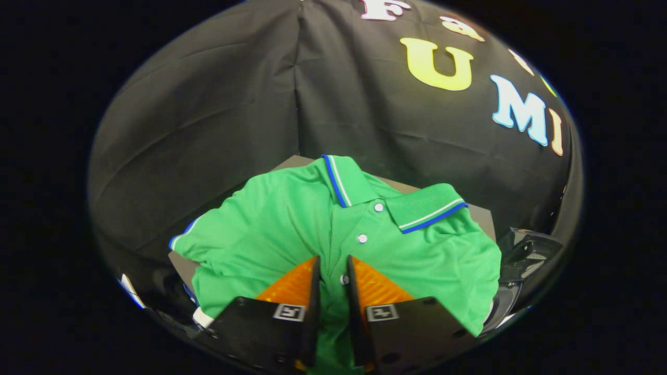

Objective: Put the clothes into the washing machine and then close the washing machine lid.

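One green polo shirt (292, 224) lies spread on the grey surface (482, 216), collar at the far end. Your claw (333, 271) is clamped on a fold of its buttoned placket, likely so the whole shirt lifts in one gather.

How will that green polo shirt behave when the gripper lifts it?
The green polo shirt probably hangs floppy: it lies creased and draped. The gripper, fingers nearly closed over the placket, likely lifts just a fold. Its knit looks grippy rather than slippery.
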Tool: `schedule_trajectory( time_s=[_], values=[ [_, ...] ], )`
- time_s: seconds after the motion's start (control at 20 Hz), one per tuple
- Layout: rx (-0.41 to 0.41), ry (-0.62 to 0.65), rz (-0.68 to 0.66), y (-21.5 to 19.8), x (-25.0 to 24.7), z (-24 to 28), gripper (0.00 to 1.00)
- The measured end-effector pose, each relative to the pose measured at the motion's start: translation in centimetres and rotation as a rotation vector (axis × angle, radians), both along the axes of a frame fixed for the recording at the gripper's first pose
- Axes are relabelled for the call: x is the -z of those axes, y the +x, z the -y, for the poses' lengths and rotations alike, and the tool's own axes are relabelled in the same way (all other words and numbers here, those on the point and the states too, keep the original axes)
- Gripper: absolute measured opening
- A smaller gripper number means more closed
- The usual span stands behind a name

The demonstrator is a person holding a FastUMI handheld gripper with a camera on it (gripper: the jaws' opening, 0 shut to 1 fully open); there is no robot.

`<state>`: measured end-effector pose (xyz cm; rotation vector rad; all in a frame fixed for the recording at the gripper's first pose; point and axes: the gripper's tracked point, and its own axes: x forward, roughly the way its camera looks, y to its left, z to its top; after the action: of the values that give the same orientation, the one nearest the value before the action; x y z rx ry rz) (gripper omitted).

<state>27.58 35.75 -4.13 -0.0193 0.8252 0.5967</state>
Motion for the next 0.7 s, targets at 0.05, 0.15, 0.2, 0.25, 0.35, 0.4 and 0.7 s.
schedule_trajectory(
  time_s=[0.05, 0.15, 0.2, 0.25, 0.35, 0.4, 0.7],
  values=[
    [-0.002, 0.002, -0.009, 0.0, 0.0, -0.2, 0.22],
    [-0.001, 0.010, -0.008, 0.2, -0.2, -0.2, 0.02],
    [-0.010, 0.005, 0.004, 0.2, -0.6, -0.1, 0.02],
    [-0.014, -0.003, 0.014, 0.3, -0.7, 0.0, 0.02],
    [-0.012, 0.006, 0.045, 0.3, -1.5, 0.0, 0.02],
    [-0.009, 0.029, 0.071, 0.4, -2.3, -0.1, 0.02],
    [0.040, 0.117, 0.166, 1.8, -7.9, 2.4, 0.01]
  ],
)
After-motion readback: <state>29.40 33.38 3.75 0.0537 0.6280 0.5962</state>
